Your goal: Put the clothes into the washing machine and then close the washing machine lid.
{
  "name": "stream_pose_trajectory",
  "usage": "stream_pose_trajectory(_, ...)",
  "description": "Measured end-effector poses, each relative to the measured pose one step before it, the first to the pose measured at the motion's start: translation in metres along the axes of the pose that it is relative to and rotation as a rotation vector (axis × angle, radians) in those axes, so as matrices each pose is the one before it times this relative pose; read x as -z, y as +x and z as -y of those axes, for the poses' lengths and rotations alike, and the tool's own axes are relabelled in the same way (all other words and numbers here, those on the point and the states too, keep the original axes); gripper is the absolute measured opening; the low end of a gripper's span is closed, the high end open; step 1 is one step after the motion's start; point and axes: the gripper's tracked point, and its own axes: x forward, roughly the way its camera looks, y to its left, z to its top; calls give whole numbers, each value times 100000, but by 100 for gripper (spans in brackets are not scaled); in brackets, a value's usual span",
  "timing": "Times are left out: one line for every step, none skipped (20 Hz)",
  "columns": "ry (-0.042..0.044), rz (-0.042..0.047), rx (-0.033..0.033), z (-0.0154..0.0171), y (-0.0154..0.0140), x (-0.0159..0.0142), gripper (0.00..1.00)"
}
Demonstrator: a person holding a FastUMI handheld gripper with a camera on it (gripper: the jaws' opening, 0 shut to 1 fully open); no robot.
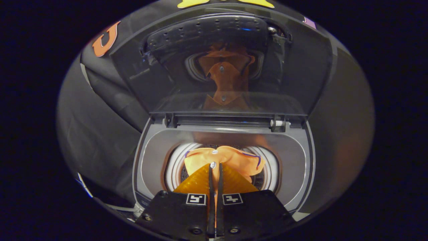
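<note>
One orange garment (230, 159), with thin purple trim and small snap buttons, hangs bunched at the mouth of the drum (271, 167), just ahead of the gripper (215, 167).
Jaws: drawn together, a fold of the cloth pinched between them.
Washing machine (147, 160): top-loading, grey tub surround; the garment is over the opening, not yet let go.
Lid (301, 67): raised upright behind the opening, its dark glass reflecting the orange cloth.
Handling, as judged: light, soft and limp; it will drape and sag from any single hold and may snag on the drum rim. Best taken at a thick gathered fold near the middle, so loose ends trail less.
</note>
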Motion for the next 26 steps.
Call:
stream_pose_trajectory(-80, 126, 58, -11, 60, 16, 5)
stream_pose_trajectory(-154, 123, 74, -9, 59, -34, 5)
stream_pose_trajectory(65, -155, 61, 63, -40, 53, 5)
stream_pose_trajectory(85, 68, -3, -16, -41, -23, 5)
stream_pose_trajectory(213, 255, -419, -54, 39, 22, 5)
stream_pose_trajectory(-340, 405, -17, 63, 85, -133, 5)
stream_pose_trajectory(-239, -954, 875, 195, 311, 250, 7)
stream_pose_trajectory(-1260, -2698, 2511, 442, -245, 447, 30)
stream_pose_trajectory(-1165, 380, -498, 35, -127, 100, 52)
stream_pose_trajectory(-1067, 1463, 924, 153, -60, -316, 75)
stream_pose_trajectory(-1084, 1095, 1109, 192, -56, -246, 98)
stream_pose_trajectory(-881, 1317, 569, 64, -240, -249, 97)
stream_pose_trajectory(-1038, 731, -43, -23, -204, -121, 95)
stream_pose_trajectory(-1211, 311, 88, 52, -172, -58, 95)
stream_pose_trajectory(-532, 1249, -292, -49, -393, -199, 95)
stream_pose_trajectory(-514, 1288, -893, -262, -521, -264, 95)
stream_pose_trajectory(-638, 1472, -815, -347, -798, -330, 95)
stream_pose_trajectory(-1023, 2478, -1210, -318, -906, -692, 95)
stream_pose_trajectory(-1455, 2672, -1249, -287, -991, -787, 95)
stream_pose_trajectory(-1030, 3235, -1474, -382, -1070, -1046, 95)
stream_pose_trajectory(-1144, 3395, -2331, -565, -1244, -1209, 95)
stream_pose_trajectory(-1046, 3832, -1678, -416, -1317, -1564, 95)
stream_pose_trajectory(-946, 4041, -1702, -497, -1514, -1880, 95)
stream_pose_trajectory(-588, 5066, -1651, -465, -1542, -2331, 95)
stream_pose_trajectory(-602, 4901, -1226, -557, -1584, -2555, 95)
stream_pose_trajectory(-441, 4509, -1339, -417, -1207, -2603, 95)
